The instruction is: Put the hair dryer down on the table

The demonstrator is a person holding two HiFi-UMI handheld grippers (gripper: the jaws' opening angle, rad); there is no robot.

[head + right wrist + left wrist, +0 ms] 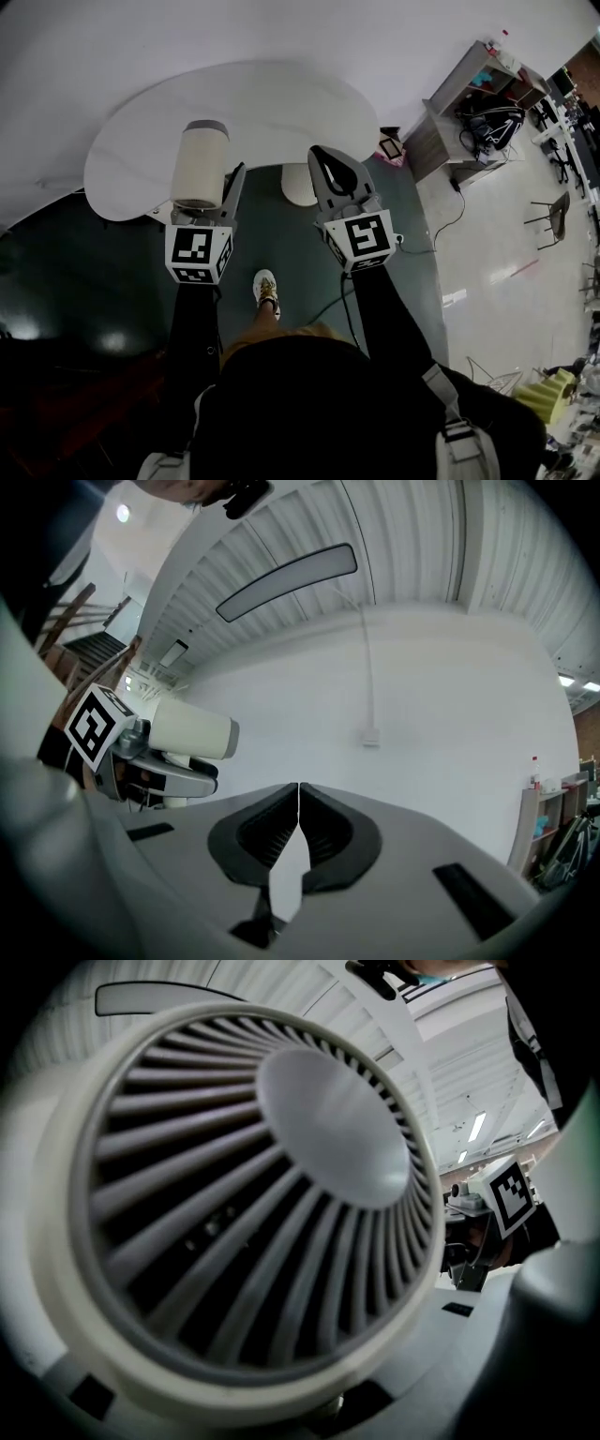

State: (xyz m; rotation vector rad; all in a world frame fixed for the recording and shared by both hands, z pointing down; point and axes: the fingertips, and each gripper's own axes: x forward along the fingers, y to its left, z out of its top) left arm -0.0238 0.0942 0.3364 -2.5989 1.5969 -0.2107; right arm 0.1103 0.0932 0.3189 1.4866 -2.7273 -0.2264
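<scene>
In the head view, my left gripper (202, 195) is shut on a cream-white hair dryer (200, 161), whose barrel stands upright over the near edge of the round white table (291, 98). In the left gripper view the hair dryer's ribbed intake grille (253, 1194) fills almost the whole frame and hides the jaws. My right gripper (322, 155) is level with it to the right, shut with nothing in it. Its dark pads meet in the right gripper view (298, 791). The hair dryer (190, 733) shows there at the left, held in the air.
A white pedestal (298, 184) stands under the table on dark green floor. The person's shoe (267, 291) is below the grippers. At the right are a grey shelf unit (464, 89) with a bag and cables, and a chair (553, 214) on pale floor.
</scene>
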